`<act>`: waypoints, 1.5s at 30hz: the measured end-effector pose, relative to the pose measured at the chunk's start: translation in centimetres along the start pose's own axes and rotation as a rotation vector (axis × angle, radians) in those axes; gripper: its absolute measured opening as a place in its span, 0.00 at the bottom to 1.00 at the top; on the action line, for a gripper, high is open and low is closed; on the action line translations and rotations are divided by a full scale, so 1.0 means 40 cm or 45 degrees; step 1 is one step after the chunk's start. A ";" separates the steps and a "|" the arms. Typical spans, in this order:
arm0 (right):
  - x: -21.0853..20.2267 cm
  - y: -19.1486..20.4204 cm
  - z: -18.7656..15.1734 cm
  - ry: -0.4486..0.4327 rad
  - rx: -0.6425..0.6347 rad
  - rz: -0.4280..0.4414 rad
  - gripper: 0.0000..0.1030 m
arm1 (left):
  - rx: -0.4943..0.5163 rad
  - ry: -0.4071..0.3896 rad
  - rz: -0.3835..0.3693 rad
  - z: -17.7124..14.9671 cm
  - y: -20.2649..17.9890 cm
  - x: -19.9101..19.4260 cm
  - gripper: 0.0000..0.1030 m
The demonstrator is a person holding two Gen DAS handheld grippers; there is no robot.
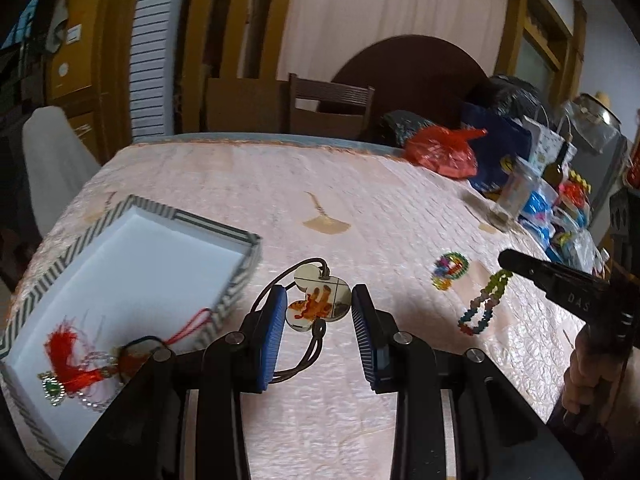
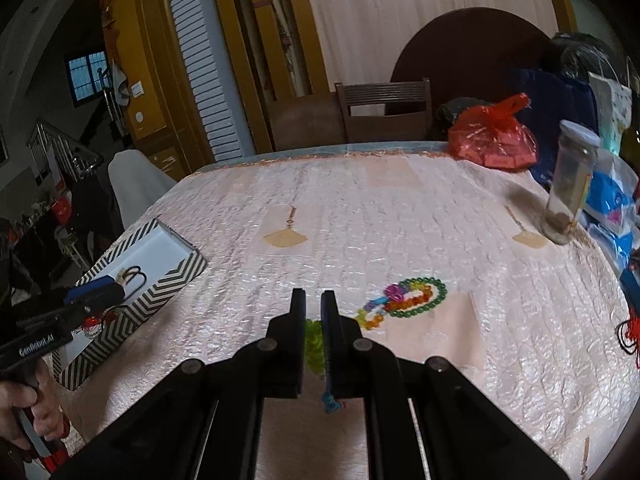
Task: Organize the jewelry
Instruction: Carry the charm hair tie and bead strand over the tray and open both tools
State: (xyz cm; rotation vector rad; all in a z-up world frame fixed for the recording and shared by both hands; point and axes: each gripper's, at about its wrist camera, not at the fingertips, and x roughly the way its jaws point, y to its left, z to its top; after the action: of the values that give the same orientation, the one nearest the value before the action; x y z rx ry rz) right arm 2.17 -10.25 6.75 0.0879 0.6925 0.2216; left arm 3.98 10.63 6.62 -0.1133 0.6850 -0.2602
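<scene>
Pendant (image 1: pixel 318 300) between left gripper (image 1: pixel 319 312) jaws

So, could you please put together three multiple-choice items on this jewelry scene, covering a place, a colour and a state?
1. Where does the red tassel charm lie?
A. On the floor
B. Inside the chevron-striped box
C. On a shelf

2. What colour is the plastic bag at the table's far edge?
A. Red
B. Green
C. Yellow

3. How is the right gripper?
A. Wide open and empty
B. Shut on a spoon
C. Shut on the beaded bracelet

Answers:
1 B: the tassel rests on the box's white floor in the left wrist view.
2 A: the crinkled bag is plainly red in both views.
3 C: its jaws stand nearly together with green and blue beads pinched between them.
</scene>
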 end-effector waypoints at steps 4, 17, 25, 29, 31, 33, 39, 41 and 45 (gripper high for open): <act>0.011 0.036 0.009 0.014 -0.027 0.003 0.07 | -0.021 -0.020 0.030 0.006 0.039 -0.019 0.49; 0.050 0.217 0.076 0.016 -0.173 0.076 0.07 | -0.133 -0.025 0.181 0.002 0.191 -0.056 0.49; 0.103 0.376 0.104 0.033 -0.281 0.176 0.07 | -0.188 -0.011 0.288 -0.030 0.288 -0.088 0.49; 0.126 0.451 0.125 0.044 -0.305 0.250 0.07 | -0.246 0.017 0.333 -0.066 0.351 -0.098 0.49; 0.139 0.487 0.139 0.053 -0.300 0.307 0.07 | -0.258 0.035 0.362 -0.089 0.372 -0.100 0.49; 0.155 0.518 0.146 0.060 -0.306 0.345 0.07 | -0.268 0.055 0.382 -0.107 0.388 -0.096 0.49; 0.232 0.619 0.137 0.150 -0.340 0.426 0.07 | -0.275 0.087 0.424 -0.144 0.404 -0.089 0.49; 0.254 0.646 0.126 0.180 -0.356 0.434 0.07 | -0.291 0.100 0.431 -0.160 0.411 -0.086 0.49; 0.310 0.672 0.085 0.265 -0.349 0.462 0.07 | -0.305 0.127 0.432 -0.185 0.421 -0.080 0.49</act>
State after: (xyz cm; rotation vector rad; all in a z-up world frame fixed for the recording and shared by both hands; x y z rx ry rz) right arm 8.98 18.76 5.77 -0.0746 0.8444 0.6792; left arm 0.24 27.54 -0.32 -0.2114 0.8206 0.1437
